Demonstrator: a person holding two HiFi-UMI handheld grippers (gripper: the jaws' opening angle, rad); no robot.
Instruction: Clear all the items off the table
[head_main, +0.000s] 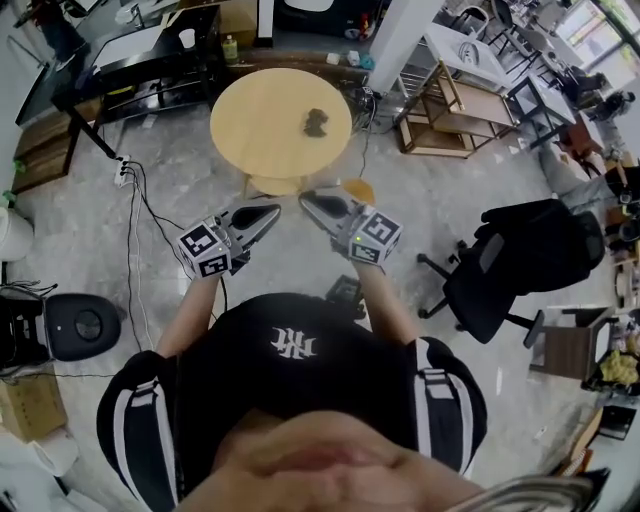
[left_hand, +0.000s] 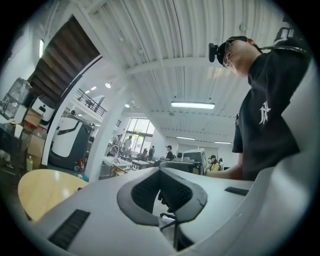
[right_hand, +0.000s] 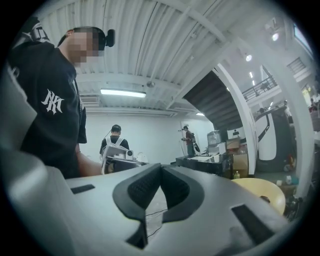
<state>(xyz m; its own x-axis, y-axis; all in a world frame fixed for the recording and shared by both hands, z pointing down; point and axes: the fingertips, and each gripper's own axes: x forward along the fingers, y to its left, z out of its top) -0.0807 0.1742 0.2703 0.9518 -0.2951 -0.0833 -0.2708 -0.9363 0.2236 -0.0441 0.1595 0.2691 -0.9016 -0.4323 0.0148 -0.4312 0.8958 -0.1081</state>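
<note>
Below the head camera, the round wooden table (head_main: 280, 125) stood ahead of me on the pale floor, with one small dark item (head_main: 317, 122) lying right of its middle. Both grippers were short of the table's near edge, well apart from that item. The left gripper (head_main: 272, 212) and the right gripper (head_main: 308, 200) angled toward each other, tips close together. A black office chair (head_main: 520, 260) stood off to the right, and a cable (head_main: 135, 230) trailed over the floor on the left.

Through the left gripper view, the fingers (left_hand: 145, 192) were clenched, tips meeting, with nothing caught between them. Part of the table's top showed at the lower left, and I could see the operator's black shirt (left_hand: 272, 115) at the right.

Through the right gripper view, the fingers were likewise clenched on nothing. The table showed at the lower right, with the dark item as a small speck on it.
</note>
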